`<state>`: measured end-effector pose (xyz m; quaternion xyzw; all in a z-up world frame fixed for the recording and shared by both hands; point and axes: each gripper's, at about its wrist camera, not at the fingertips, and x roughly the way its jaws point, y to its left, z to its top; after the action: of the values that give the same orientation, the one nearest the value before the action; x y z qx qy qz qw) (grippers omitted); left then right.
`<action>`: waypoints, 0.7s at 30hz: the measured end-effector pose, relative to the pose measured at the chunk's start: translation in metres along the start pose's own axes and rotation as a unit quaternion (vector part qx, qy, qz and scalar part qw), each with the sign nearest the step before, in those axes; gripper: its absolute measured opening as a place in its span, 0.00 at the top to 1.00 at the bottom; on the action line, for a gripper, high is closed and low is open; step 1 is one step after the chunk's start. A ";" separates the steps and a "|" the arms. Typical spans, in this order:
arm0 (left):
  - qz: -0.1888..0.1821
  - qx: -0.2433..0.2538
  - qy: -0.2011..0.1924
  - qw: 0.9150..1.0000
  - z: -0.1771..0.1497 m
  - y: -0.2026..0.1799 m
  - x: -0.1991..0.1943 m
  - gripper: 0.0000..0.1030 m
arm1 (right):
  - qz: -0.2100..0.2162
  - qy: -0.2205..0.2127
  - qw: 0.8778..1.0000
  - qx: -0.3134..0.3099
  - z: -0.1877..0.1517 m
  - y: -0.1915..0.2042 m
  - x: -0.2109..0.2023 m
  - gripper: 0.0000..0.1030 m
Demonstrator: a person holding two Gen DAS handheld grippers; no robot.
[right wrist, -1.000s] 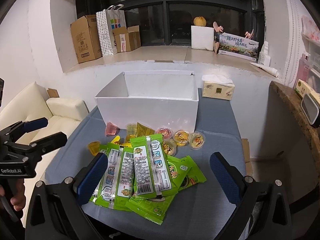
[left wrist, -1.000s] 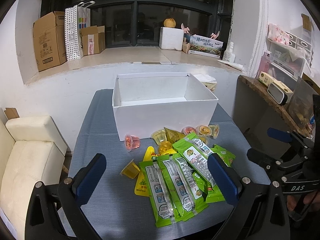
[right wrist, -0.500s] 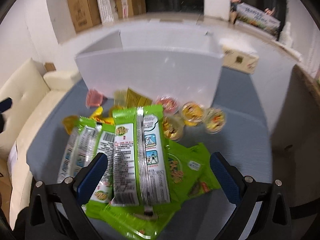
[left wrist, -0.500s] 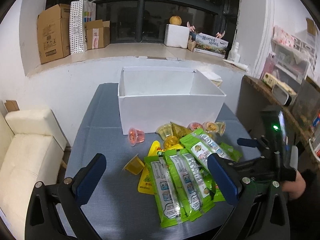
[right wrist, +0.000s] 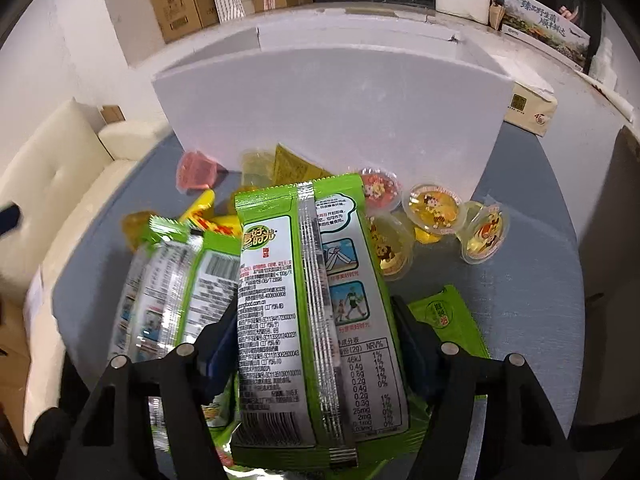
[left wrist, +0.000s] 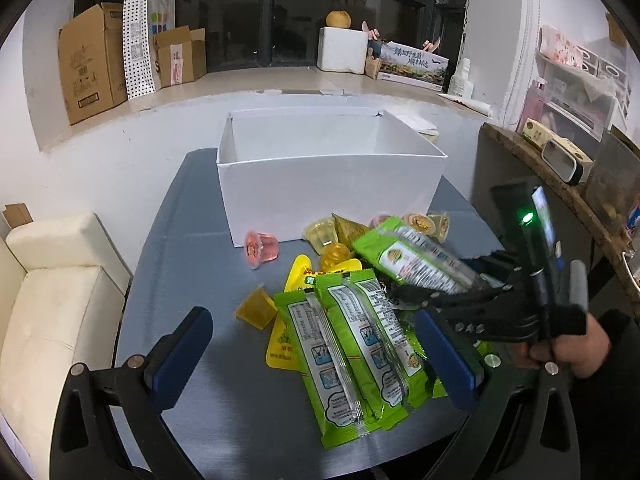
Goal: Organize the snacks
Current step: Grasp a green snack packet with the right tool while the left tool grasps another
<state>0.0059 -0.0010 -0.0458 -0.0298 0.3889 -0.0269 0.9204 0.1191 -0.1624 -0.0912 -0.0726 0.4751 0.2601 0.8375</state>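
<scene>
A pile of green snack packets (left wrist: 352, 344) lies on the grey table (left wrist: 192, 248) in front of an open white box (left wrist: 328, 172). Several small jelly cups (right wrist: 436, 208) and yellow sachets (left wrist: 286, 344) lie around them. My right gripper (right wrist: 316, 344) is closed around the top green packet (right wrist: 304, 296), which fills its view; it also shows in the left wrist view (left wrist: 424, 264), with the right gripper (left wrist: 452, 296) on it. My left gripper (left wrist: 316, 348) is open above the near end of the pile, holding nothing.
A cream sofa (left wrist: 60, 300) stands left of the table. A tissue box (right wrist: 528, 108) sits right of the white box. A wooden shelf (left wrist: 560, 184) with clutter is on the right. Cardboard boxes (left wrist: 92, 60) line the window ledge behind.
My right gripper came down onto the pile and closed on the top green packet, lifting its end. My left gripper moved a little closer to the table.
</scene>
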 end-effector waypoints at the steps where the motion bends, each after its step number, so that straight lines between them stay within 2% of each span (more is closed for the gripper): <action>1: -0.002 -0.001 0.003 1.000 0.000 -0.001 0.002 0.00 | 0.000 -0.007 1.000 0.003 0.001 -0.003 -0.007 0.28; 6: -0.009 -0.013 0.028 0.999 -0.004 -0.014 0.024 0.00 | -0.005 -0.070 0.997 0.041 0.002 -0.023 -0.059 0.28; 11: 0.034 -0.008 0.047 0.998 -0.003 -0.037 0.060 0.00 | -0.021 -0.118 0.989 0.083 -0.016 -0.033 -0.107 0.28; 14: 0.044 -0.005 0.061 0.997 -0.004 -0.044 0.076 0.00 | -0.030 -0.125 0.987 0.099 -0.027 -0.036 -0.119 0.28; 21: 0.079 0.012 0.093 0.992 -0.011 -0.053 0.109 0.00 | -0.023 -0.122 0.988 0.095 -0.025 -0.028 -0.120 0.28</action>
<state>0.0724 -0.0620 -0.1273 0.0151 0.4737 0.0386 0.8797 0.0648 -0.2396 -0.0077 0.0284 0.3897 0.2012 0.8983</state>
